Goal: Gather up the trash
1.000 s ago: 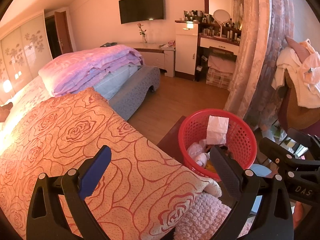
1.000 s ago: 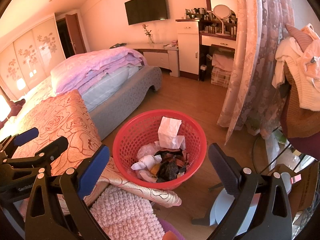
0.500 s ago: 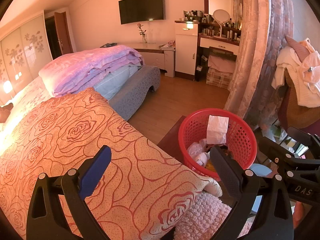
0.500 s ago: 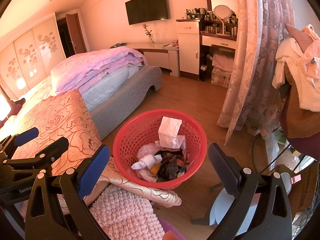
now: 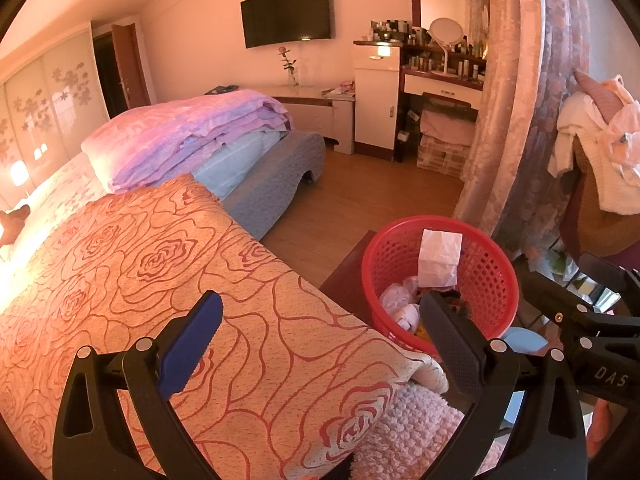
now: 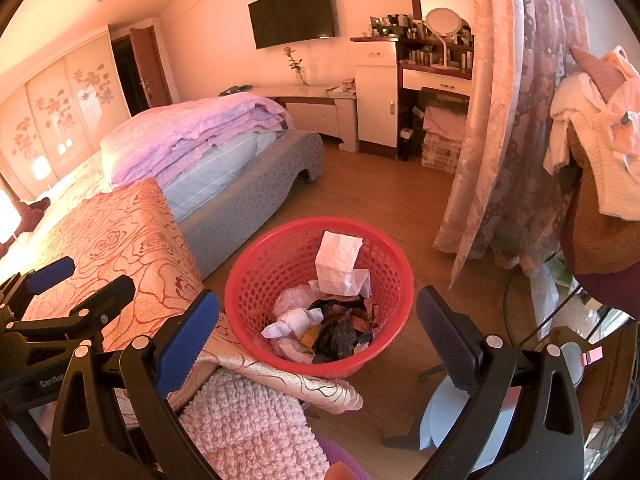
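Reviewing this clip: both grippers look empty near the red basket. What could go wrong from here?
The red basket is heaped, and the white paper bag stands tall on top; adding trash could tip it out. The rose-pattern bedspread drapes against the rim, so lifting the basket may drag the cloth. The right gripper and left gripper are open and close together; they could collide.

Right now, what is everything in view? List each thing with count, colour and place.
basket: one, red, on the floor beside the bed
trash: a pile, white, black and orange, inside the basket
bedspread: one, orange rose pattern, on the bed
folded quilt: one, pink-purple, on the bed
television: one, black, on the wall
curtain: one, floral, at right
left gripper: jaws open, empty
right gripper: jaws open, empty
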Demonstrator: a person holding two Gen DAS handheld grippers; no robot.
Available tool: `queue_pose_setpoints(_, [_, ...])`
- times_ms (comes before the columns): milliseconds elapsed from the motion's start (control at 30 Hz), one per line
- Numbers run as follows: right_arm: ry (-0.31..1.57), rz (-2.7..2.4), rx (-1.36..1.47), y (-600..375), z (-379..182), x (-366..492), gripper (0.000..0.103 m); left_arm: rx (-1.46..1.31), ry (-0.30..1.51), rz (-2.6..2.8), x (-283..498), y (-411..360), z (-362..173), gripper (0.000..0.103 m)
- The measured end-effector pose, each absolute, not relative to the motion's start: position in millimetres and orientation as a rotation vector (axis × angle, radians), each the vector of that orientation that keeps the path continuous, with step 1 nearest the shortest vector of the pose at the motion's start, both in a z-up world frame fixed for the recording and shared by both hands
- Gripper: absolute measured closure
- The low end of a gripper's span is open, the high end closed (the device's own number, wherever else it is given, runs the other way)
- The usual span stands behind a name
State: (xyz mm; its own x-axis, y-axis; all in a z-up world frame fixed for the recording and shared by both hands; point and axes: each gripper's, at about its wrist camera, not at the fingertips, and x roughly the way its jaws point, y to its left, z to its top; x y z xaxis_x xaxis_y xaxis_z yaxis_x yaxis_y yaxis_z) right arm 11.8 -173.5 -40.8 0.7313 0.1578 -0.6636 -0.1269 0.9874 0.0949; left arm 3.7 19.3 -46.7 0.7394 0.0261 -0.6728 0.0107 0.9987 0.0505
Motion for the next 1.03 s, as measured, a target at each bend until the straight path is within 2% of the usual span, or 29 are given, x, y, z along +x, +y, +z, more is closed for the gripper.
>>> queue_pose_setpoints(800, [0.742,0.128,0.041,-173,-49,6,0.007,0.052,0.713,-0.01,1,25,-37,0.008])
queue_pose_setpoints(1033, [0.762,0.203,-0.036,-134,-61,-5,0.007,-0.014,0.681,0.181,-19,100,-21,0.008])
